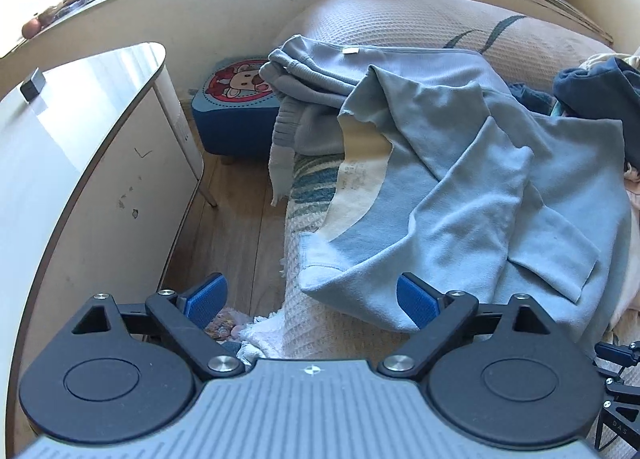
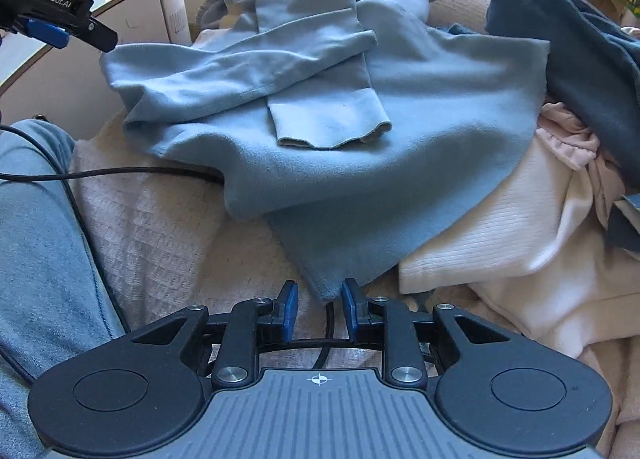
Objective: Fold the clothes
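A light blue long-sleeved top [image 1: 472, 195] lies spread on the bed, both sleeves folded across its body; it also shows in the right wrist view [image 2: 360, 107]. My left gripper [image 1: 312, 299] is wide open and empty, its jaws on either side of the top's near left corner. It also shows in the right wrist view [image 2: 68, 33] at the upper left. My right gripper [image 2: 319, 305] is partly open, its blue pads [image 2: 289, 311] flanking the top's lower corner without pinching it.
A folded grey-blue garment [image 1: 308, 87] lies at the bed's far end. A dark blue garment [image 2: 580, 71], a pink one [image 2: 568, 135] and a white one [image 2: 520, 235] are piled on the right. A white side table [image 1: 80, 131] and blue stool [image 1: 236, 99] stand left. A black cable [image 2: 120, 171] crosses the bed.
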A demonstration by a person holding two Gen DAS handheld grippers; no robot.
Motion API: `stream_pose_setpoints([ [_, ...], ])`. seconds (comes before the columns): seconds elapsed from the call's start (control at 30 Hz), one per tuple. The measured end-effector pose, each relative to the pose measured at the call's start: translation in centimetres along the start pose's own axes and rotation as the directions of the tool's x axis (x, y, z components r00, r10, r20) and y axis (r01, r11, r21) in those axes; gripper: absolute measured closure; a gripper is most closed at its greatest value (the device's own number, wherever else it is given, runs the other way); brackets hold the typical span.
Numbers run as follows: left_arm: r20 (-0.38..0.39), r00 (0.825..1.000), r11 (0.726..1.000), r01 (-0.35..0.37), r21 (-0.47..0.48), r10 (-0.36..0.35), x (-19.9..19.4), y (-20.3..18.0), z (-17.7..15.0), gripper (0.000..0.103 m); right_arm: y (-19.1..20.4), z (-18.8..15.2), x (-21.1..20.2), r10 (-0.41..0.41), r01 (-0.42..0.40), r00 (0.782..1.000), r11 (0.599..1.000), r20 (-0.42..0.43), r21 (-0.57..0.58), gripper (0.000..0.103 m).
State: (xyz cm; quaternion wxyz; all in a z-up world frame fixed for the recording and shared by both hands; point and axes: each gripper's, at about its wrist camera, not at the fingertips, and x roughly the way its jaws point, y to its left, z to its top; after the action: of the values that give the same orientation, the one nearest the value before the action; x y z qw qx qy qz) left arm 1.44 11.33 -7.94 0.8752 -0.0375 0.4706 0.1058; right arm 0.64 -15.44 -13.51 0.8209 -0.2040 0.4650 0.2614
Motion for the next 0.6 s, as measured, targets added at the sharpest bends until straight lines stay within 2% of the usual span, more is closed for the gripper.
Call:
stream_pose_setpoints([
  [0.13, -0.007, 1.0, 1.0, -0.003, -0.003, 0.003, 0.2, 0.1, -0.2, 0.009, 0.5, 0.2, 1.1, -0.021, 0.02, 1.0, 0.999, -0.022, -0.035, 0.08],
  [0.17, -0.009, 1.0, 1.0, 0.0, -0.003, 0.0, 0.1, 0.2, -0.3, 0.009, 0.5, 0.2, 1.1, -0.027, 0.026, 0.999, 0.999, -0.022, -0.03, 0.083],
  [0.2, -0.012, 1.0, 1.0, 0.004, -0.007, -0.005, 0.1, 0.3, -0.4, 0.009, 0.5, 0.3, 0.8, -0.035, 0.035, 0.999, 0.999, -0.014, -0.03, 0.092],
  [0.23, -0.013, 1.0, 1.0, 0.01, -0.013, -0.01, 0.1, 0.5, -0.4, 0.009, 0.5, 0.3, 0.3, -0.044, 0.044, 0.999, 0.999, -0.004, -0.032, 0.093],
  [0.33, -0.014, 1.0, 1.0, 0.011, -0.026, -0.011, 0.1, 0.7, -0.3, 0.009, -0.1, 0.3, -1.4, -0.058, 0.058, 0.998, 0.998, 0.025, -0.015, 0.097],
  [0.53, -0.021, 1.0, 1.0, 0.011, 0.016, -0.01, 0.2, 0.0, -0.1, 0.009, -2.5, 0.3, -5.1, -0.104, 0.102, 0.993, 0.994, 0.06, 0.04, 0.098],
  [0.6, -0.038, 0.999, 0.999, 0.036, 0.018, -0.035, 0.2, -0.1, -0.1, 0.009, -3.5, 0.0, -6.3, -0.124, 0.12, 0.99, 0.992, 0.072, 0.049, 0.098],
])
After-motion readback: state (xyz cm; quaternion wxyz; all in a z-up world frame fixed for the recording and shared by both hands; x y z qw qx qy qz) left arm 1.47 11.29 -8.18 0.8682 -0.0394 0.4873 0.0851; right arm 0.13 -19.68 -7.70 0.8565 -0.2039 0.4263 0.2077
